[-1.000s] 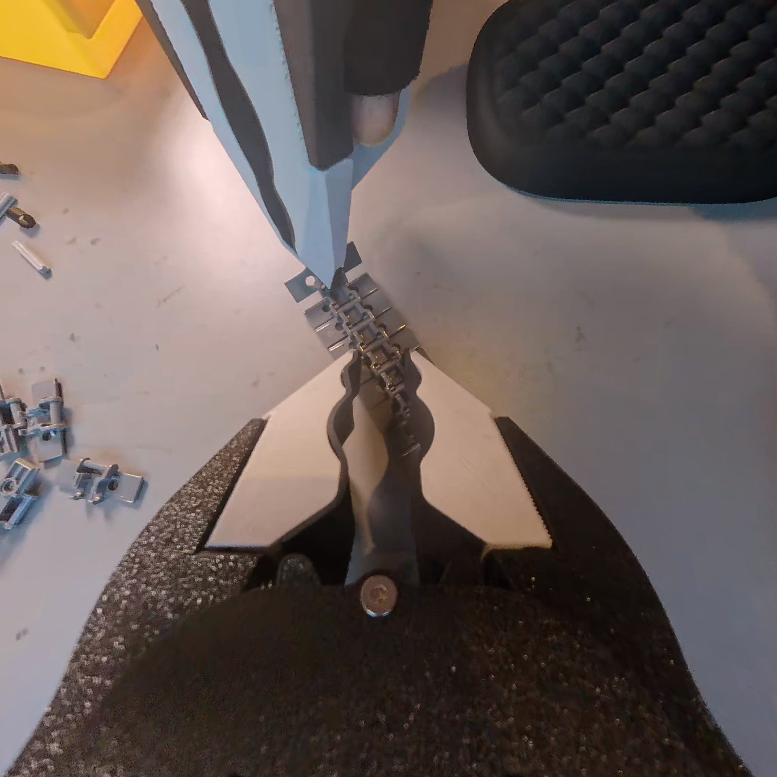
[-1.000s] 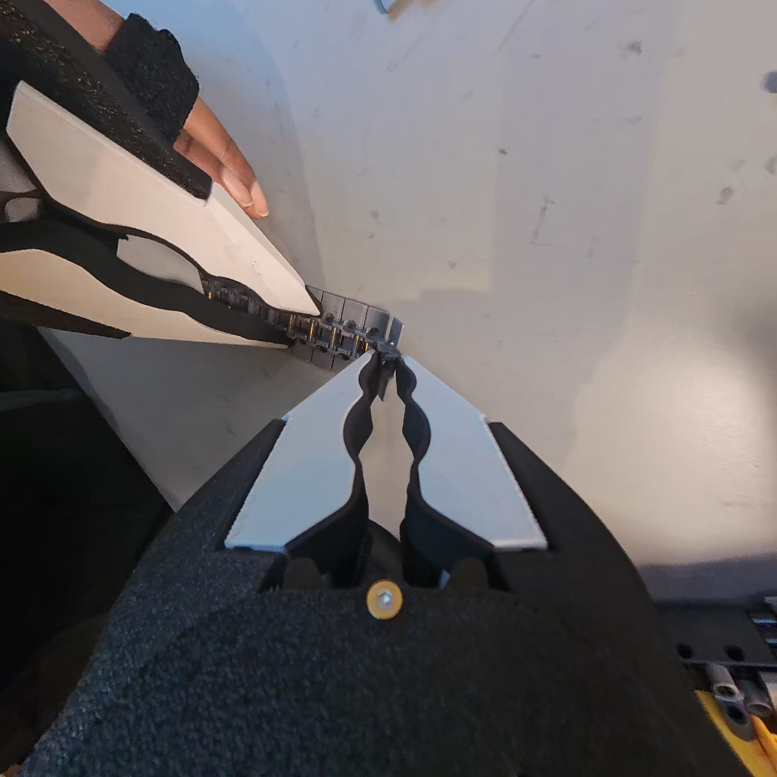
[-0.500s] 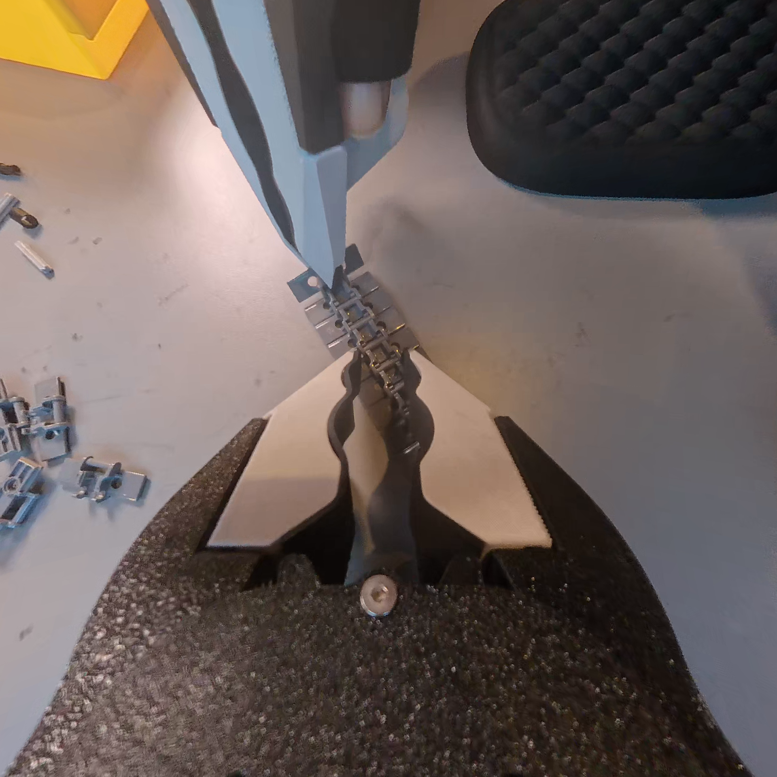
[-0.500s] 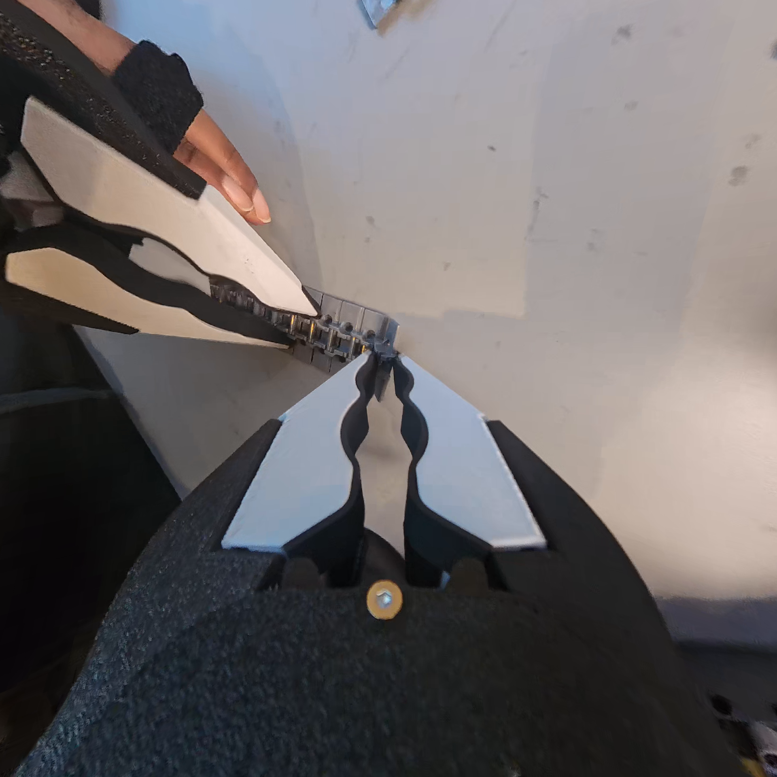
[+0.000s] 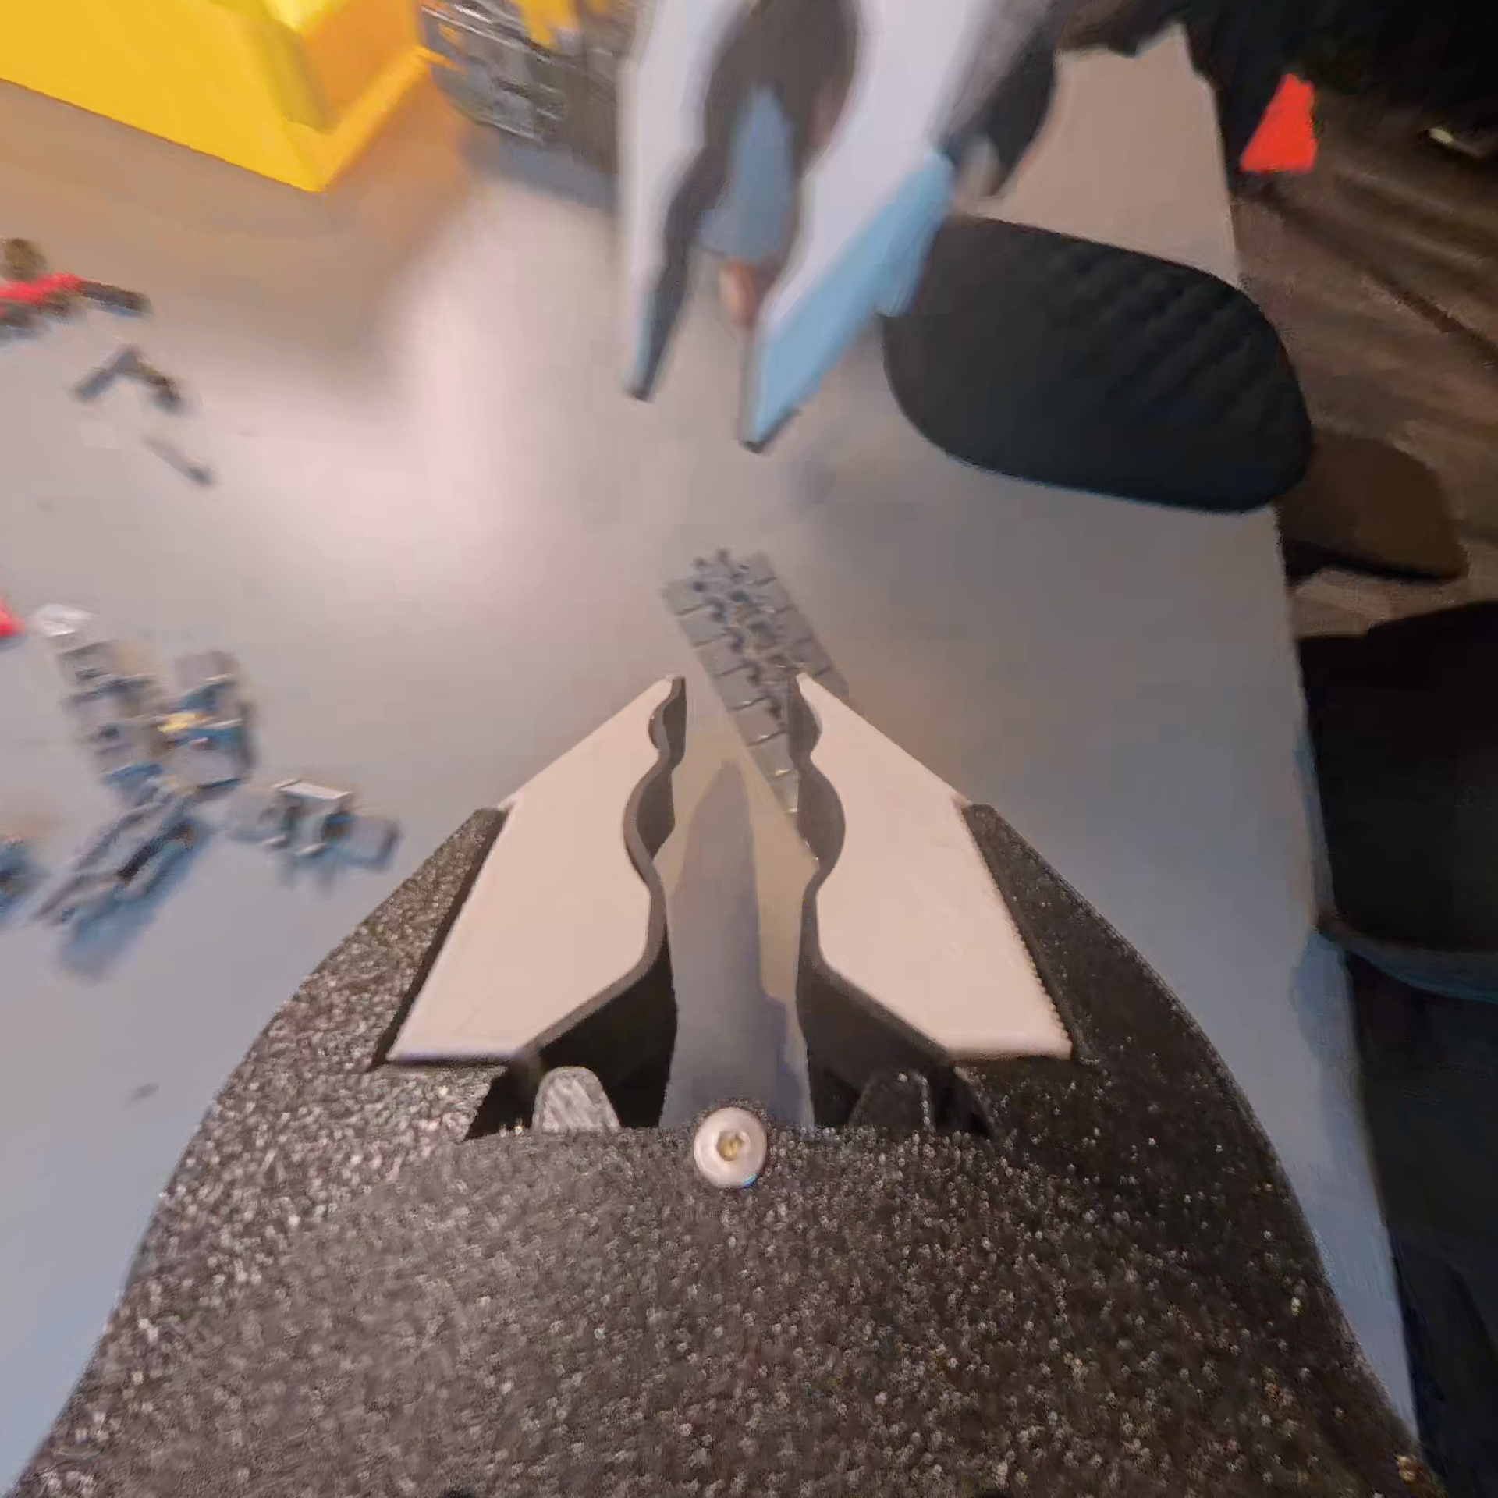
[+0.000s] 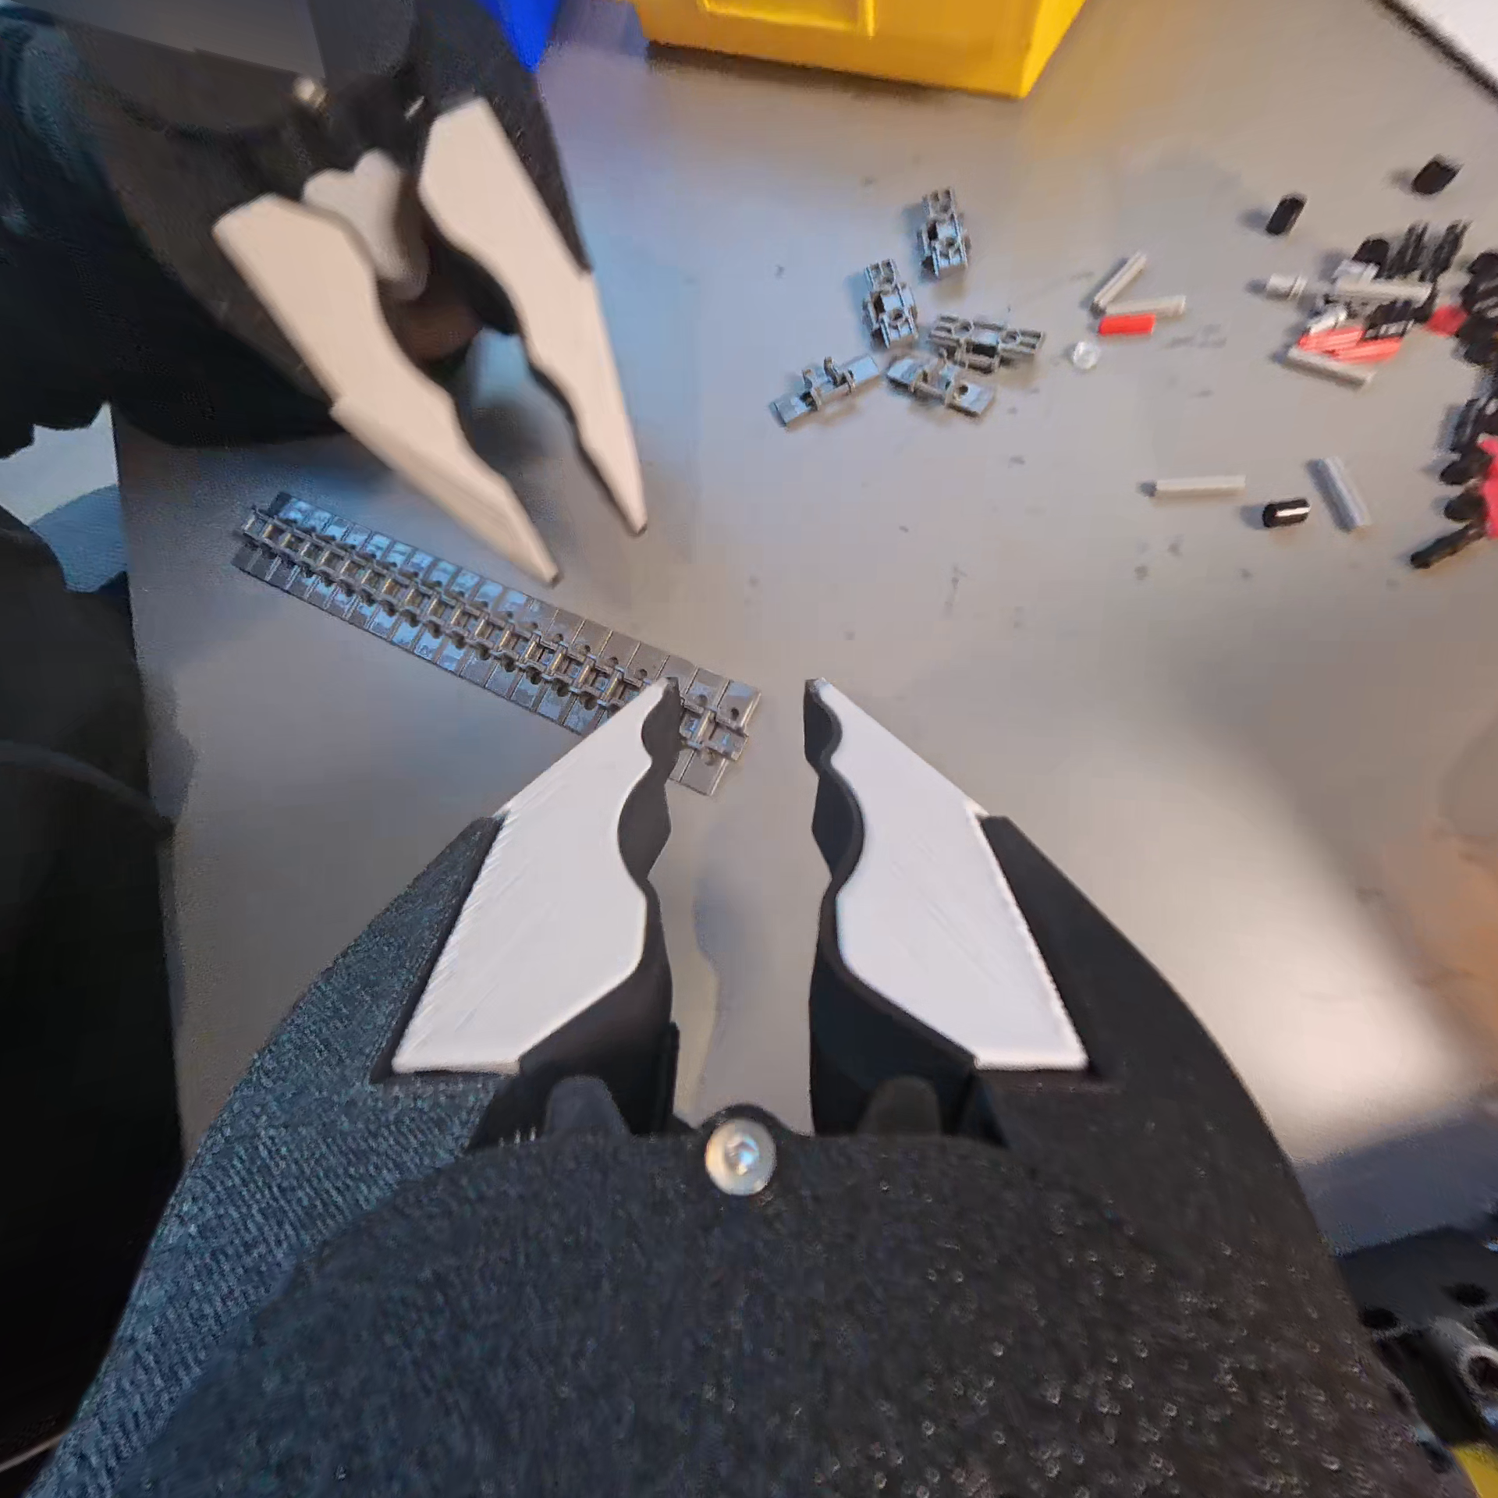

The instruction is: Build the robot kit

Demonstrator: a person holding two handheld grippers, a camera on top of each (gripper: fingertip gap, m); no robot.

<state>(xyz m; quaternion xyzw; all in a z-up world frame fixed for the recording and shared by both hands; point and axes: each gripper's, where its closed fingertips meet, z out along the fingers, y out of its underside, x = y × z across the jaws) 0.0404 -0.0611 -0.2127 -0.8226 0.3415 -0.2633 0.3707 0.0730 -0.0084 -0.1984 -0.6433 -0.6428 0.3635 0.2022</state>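
With both sets of jaws spread and empty, you hold nothing: the grey track strip (image 6: pixel 494 628) lies flat on the worktop (image 6: pixel 932 648), free of either tool. Your right gripper (image 6: pixel 738 697) hovers over its near end, the left gripper (image 6: pixel 596 551) just beside its middle. Loose grey links (image 6: pixel 916 340) sit well apart, near a yellow bin (image 6: pixel 851 32).

Workshop bench (image 6: pixel 1013 648), yellow parts bin (image 6: pixel 851 40), loose plastic parts (image 6: pixel 932 324)
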